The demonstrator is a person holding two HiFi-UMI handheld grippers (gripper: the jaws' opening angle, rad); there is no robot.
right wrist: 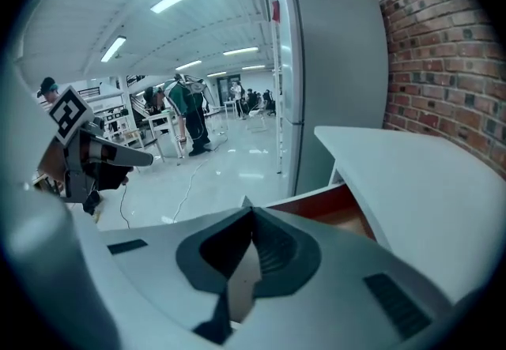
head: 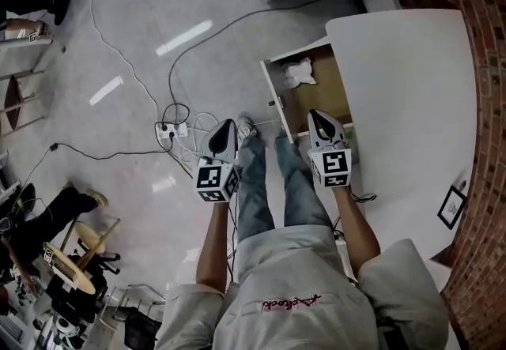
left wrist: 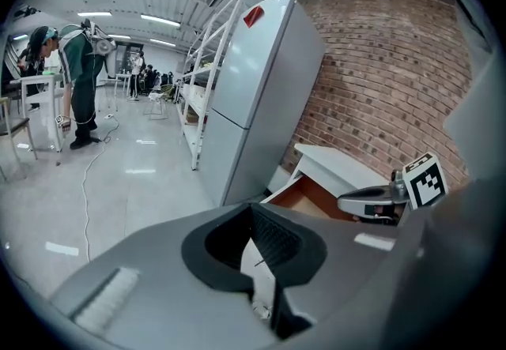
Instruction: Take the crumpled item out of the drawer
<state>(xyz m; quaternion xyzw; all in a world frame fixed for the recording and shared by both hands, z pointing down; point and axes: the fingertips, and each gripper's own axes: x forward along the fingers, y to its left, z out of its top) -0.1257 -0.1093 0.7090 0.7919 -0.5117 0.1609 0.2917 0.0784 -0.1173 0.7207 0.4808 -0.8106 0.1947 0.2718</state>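
Observation:
A white crumpled item (head: 299,72) lies at the far end of an open wooden drawer (head: 273,92) under a white table top (head: 411,95). My right gripper (head: 316,114) hovers over the drawer's near end, jaws together and empty. My left gripper (head: 226,124) hangs over the floor left of the drawer, its jaws closed on nothing too. In the left gripper view the closed tips (left wrist: 251,206) point toward the drawer (left wrist: 304,194), with the right gripper (left wrist: 371,202) beside it. The right gripper view shows the drawer's edge (right wrist: 332,200) past its own tips (right wrist: 247,202); the crumpled item is hidden there.
A tall grey fridge (left wrist: 261,95) stands past the drawer against a brick wall (left wrist: 395,88). Cables and a power strip (head: 170,132) lie on the floor to the left. A small framed picture (head: 452,206) leans by the wall. People stand far off at benches (left wrist: 75,80).

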